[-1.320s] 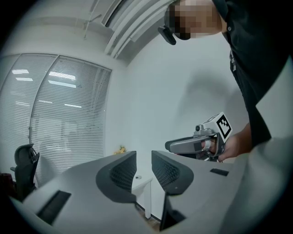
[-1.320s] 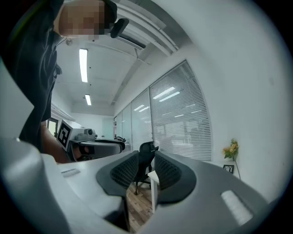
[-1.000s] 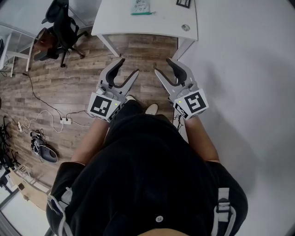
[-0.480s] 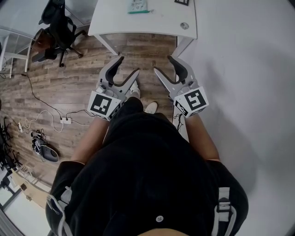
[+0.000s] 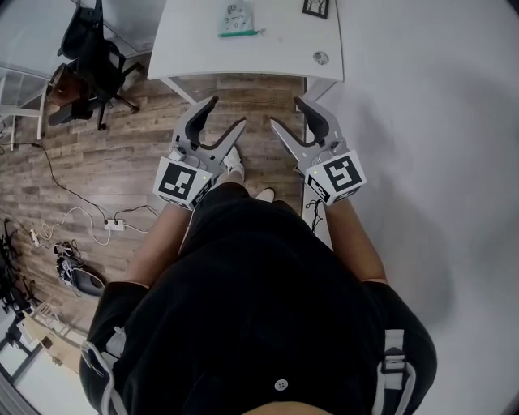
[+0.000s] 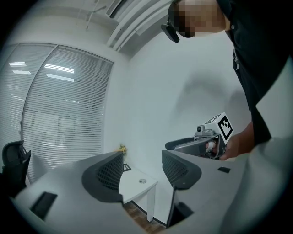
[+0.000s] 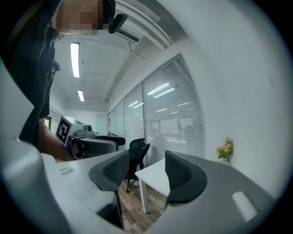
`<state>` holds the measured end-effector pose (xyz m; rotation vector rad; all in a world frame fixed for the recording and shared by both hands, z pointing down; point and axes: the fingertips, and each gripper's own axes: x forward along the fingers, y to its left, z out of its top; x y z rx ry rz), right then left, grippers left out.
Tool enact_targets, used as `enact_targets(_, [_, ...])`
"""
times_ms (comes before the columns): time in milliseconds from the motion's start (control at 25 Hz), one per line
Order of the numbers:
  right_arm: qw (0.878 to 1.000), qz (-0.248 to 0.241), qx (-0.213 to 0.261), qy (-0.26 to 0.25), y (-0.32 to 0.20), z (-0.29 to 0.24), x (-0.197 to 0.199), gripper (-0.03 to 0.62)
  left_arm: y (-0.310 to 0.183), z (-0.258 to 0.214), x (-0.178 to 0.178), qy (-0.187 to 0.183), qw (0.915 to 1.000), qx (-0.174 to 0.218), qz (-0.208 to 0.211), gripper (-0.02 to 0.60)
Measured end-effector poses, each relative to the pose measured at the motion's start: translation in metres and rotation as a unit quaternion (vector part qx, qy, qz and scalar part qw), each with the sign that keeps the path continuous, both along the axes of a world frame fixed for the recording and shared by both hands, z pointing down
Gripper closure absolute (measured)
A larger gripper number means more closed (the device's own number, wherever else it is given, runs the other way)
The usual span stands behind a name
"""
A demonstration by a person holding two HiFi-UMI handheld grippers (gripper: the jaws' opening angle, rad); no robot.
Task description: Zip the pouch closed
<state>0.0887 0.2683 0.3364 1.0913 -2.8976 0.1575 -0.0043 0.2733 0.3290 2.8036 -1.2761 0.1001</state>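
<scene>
The pouch (image 5: 237, 16), pale with a teal zip edge, lies on the far part of the white table (image 5: 268, 53) in the head view. Both grippers hang in the air short of the table's front edge, over the wooden floor. My left gripper (image 5: 225, 115) is open and holds nothing; its jaws have just been opening. My right gripper (image 5: 288, 113) is open and holds nothing too, its jaws also freshly widened. The left gripper view shows its jaws (image 6: 143, 167) apart with the table corner (image 6: 135, 186) beyond. In the right gripper view the jaws (image 7: 146, 171) frame the table (image 7: 153, 176).
A small round disc (image 5: 321, 57) and a black-and-white marker card (image 5: 315, 8) lie on the table. A black office chair (image 5: 85, 57) stands at left, with cables (image 5: 81, 215) on the floor. A white wall (image 5: 422, 121) runs along the right side.
Both grippers and the person have moved forward towards the table, which now shows more of its top in the head view. Both pairs of jaws stand slightly wider.
</scene>
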Motion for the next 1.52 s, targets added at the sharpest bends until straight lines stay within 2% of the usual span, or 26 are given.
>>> enact_targets(200, [1.000,0.004,-0.010,0.005,-0.042,0.006,-0.014,0.338,-0.044,0.002,-0.015,0.009,0.9999,-0.004,-0.001,0.324])
enact_targets(400, [1.000,0.004,-0.014,0.015,-0.080,0.009,-0.035,0.338,-0.081,0.008,-0.036,-0.001,0.9999,-0.009,0.007,0.324])
enact_targets(640, [0.999,0.009,-0.021,0.025,-0.124,0.014,-0.059,0.338,-0.128,0.013,-0.060,0.005,0.9999,-0.012,0.009,0.324])
enact_targets(840, [0.999,0.016,-0.031,0.034,-0.152,0.021,-0.077,0.338,-0.161,0.014,-0.077,0.020,0.9996,-0.010,0.016,0.324])
enact_targets(1160, [0.997,0.024,-0.049,0.048,-0.185,0.033,-0.105,0.338,-0.201,0.025,-0.105,0.024,0.9991,-0.023,0.024,0.324])
enact_targets(1520, [0.996,0.027,-0.067,0.046,-0.223,0.048,-0.097,0.338,-0.239,0.042,-0.102,0.022,0.9986,-0.043,0.023,0.324])
